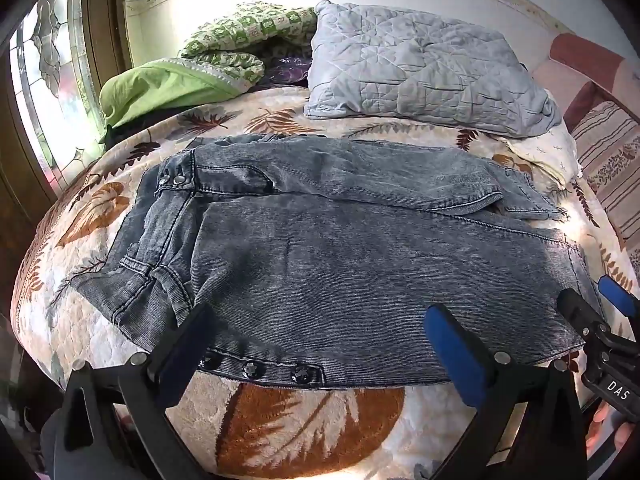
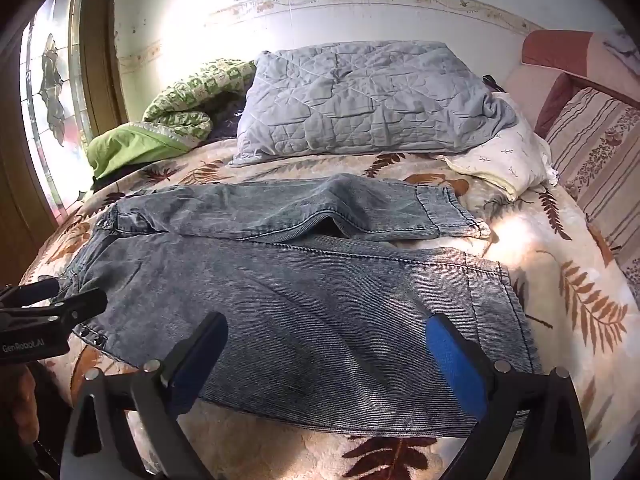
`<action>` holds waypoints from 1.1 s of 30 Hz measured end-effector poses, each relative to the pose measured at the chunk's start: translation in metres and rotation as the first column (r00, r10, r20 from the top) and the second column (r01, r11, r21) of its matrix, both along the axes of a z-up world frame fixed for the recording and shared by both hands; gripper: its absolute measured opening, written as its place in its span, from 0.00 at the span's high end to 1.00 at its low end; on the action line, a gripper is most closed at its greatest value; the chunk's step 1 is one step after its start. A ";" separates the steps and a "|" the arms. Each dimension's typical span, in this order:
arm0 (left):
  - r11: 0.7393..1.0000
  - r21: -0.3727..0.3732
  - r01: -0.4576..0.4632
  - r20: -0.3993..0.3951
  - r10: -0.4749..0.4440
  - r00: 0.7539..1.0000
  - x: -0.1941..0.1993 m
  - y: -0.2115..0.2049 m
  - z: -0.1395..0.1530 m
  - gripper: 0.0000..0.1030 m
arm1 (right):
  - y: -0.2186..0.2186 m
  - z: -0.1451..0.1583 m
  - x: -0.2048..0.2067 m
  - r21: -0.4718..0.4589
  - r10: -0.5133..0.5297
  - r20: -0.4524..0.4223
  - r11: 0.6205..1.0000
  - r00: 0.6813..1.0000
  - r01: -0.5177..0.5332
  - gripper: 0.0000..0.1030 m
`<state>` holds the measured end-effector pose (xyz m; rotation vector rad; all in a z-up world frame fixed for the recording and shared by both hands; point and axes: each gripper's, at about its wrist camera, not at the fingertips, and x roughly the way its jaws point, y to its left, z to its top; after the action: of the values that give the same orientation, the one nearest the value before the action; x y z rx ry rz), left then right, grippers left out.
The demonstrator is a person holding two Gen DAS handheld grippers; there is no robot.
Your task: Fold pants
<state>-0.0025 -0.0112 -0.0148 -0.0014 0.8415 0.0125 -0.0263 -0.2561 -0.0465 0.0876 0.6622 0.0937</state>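
Observation:
Grey-blue washed denim pants [image 1: 320, 248] lie spread on the leaf-patterned bedspread [image 1: 304, 420], waistband with snaps to the left and legs to the right. The far leg [image 2: 320, 208] is rumpled and the near leg [image 2: 320, 300] lies flat. My left gripper [image 1: 320, 312] hangs open over the near edge by the waist, close to a row of metal buttons [image 1: 276, 370]. My right gripper [image 2: 328, 320] hangs open over the near leg toward the hem [image 2: 516, 300]. Neither grips the cloth. Each gripper also shows in the other's view: the right gripper [image 1: 592, 294] and the left gripper [image 2: 76, 292].
A grey quilted pillow [image 1: 420, 68] and a green blanket [image 1: 192, 76] lie at the far side by the wall. To the right are a white pillow [image 2: 504, 160] and a striped cushion [image 2: 600, 160]. A window [image 2: 48, 92] stands at the left.

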 end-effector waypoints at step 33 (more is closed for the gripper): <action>1.000 -0.001 -0.022 -0.015 0.022 1.000 -0.002 0.000 -0.004 0.00 | -0.003 0.001 0.000 -0.023 -0.030 0.003 0.999 1.000 0.030 0.02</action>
<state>-0.0041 -0.0107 -0.0184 -0.0122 0.8561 0.0328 -0.0264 -0.2589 -0.0450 0.0749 0.6591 0.0576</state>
